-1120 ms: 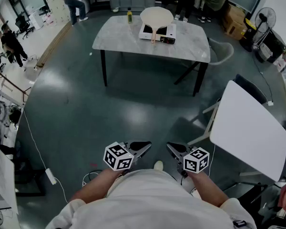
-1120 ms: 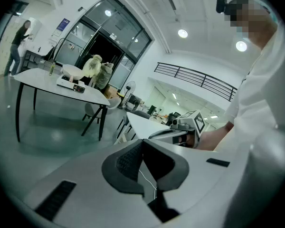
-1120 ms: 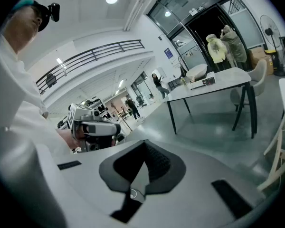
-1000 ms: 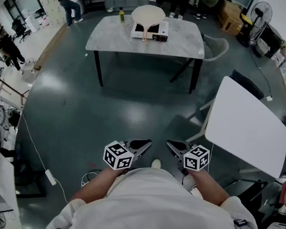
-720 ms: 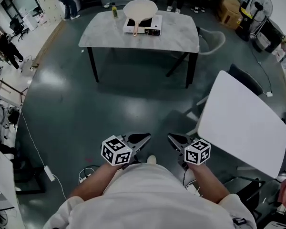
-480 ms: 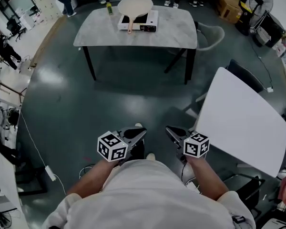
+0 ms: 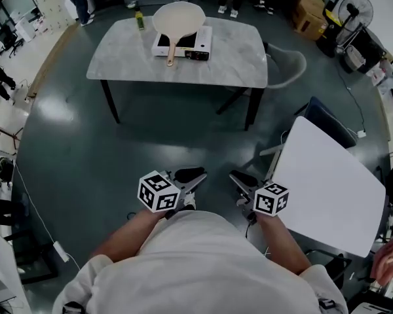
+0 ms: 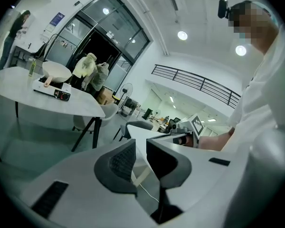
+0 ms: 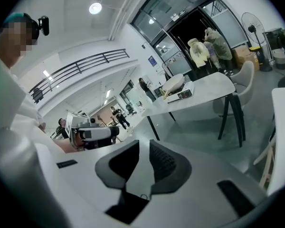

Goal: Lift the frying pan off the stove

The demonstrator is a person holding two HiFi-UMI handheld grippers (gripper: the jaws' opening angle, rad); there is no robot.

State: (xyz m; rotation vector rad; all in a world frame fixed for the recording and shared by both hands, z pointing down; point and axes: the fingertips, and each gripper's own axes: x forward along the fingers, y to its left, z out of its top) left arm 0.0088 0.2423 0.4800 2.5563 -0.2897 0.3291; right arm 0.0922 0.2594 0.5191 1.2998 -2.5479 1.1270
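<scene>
A cream frying pan point(image 7: 179, 17) sits on a white portable stove point(image 7: 183, 43) on the grey table point(image 7: 236, 57) across the room, its wooden handle pointing toward me. I hold both grippers close to my body, far from the table. The jaws of my left gripper point(image 7: 198, 176) stand a narrow slit apart and are opening, with nothing between them. My right gripper point(image 7: 234, 177) is also opening, empty. The pan point(image 8: 57, 71) shows small at the far left of the left gripper view. In the right gripper view the pan point(image 9: 173, 83) is far off, upper middle.
A small bottle point(image 7: 139, 21) stands on the grey table left of the pan. A grey chair point(image 7: 285, 67) is at that table's right end. A white table point(image 7: 327, 188) stands close on my right. Several people stand beyond the grey table. Cables lie on the dark floor.
The grey table with the pan has come nearer and lower in the head view as I walk toward it. The grippers stay in front of my body.
</scene>
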